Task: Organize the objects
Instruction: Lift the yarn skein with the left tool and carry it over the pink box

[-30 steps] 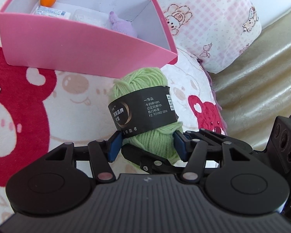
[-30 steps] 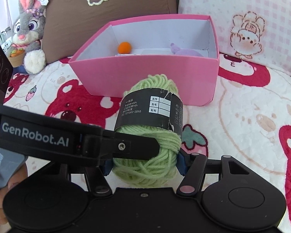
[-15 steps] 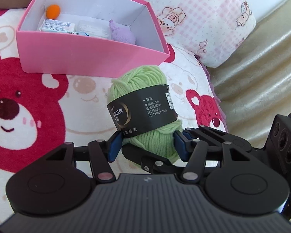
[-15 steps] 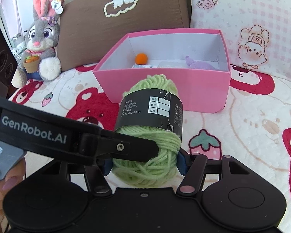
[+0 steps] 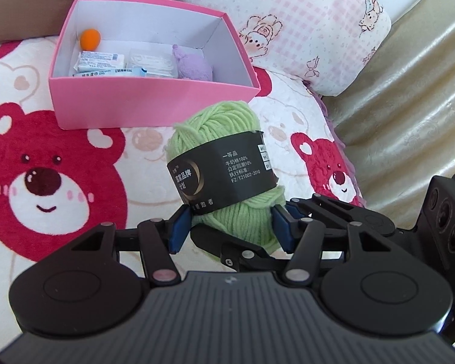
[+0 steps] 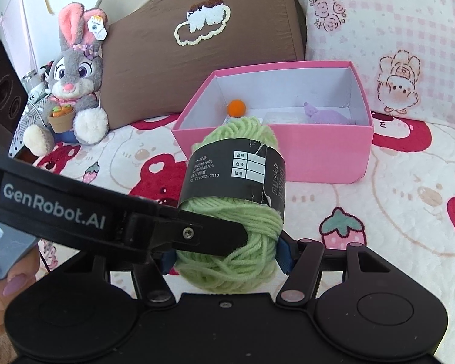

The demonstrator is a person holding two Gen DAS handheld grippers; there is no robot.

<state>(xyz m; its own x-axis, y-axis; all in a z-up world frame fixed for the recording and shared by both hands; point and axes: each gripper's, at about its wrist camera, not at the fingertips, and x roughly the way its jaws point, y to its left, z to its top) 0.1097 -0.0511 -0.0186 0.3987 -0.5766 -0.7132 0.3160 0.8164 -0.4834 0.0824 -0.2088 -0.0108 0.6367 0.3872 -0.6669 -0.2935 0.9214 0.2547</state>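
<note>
A ball of light green yarn (image 5: 215, 127) with a black paper band hangs above the bear-print blanket, held from both sides. My left gripper (image 5: 229, 232) is shut on its lower half, blue pads on either flank. My right gripper (image 6: 224, 257) is shut on the same yarn (image 6: 239, 133); the left gripper's black finger crosses in front of it. Beyond the yarn sits an open pink box (image 5: 136, 106), also seen in the right wrist view (image 6: 318, 151). Inside lie an orange ball (image 5: 90, 38), a purple plush (image 5: 194, 66) and flat white packets (image 5: 100, 60).
A grey bunny plush (image 6: 72, 91) sits at the far left against a brown pillow (image 6: 197, 60). A pink checked pillow (image 5: 303, 30) lies behind the box on the right. Gold fabric (image 5: 409, 106) borders the blanket's right edge. A person's hand (image 6: 3, 288) shows at lower left.
Both grippers have risen and drawn back with the yarn between them. The pink box now looks farther off, and more of its inside shows.
</note>
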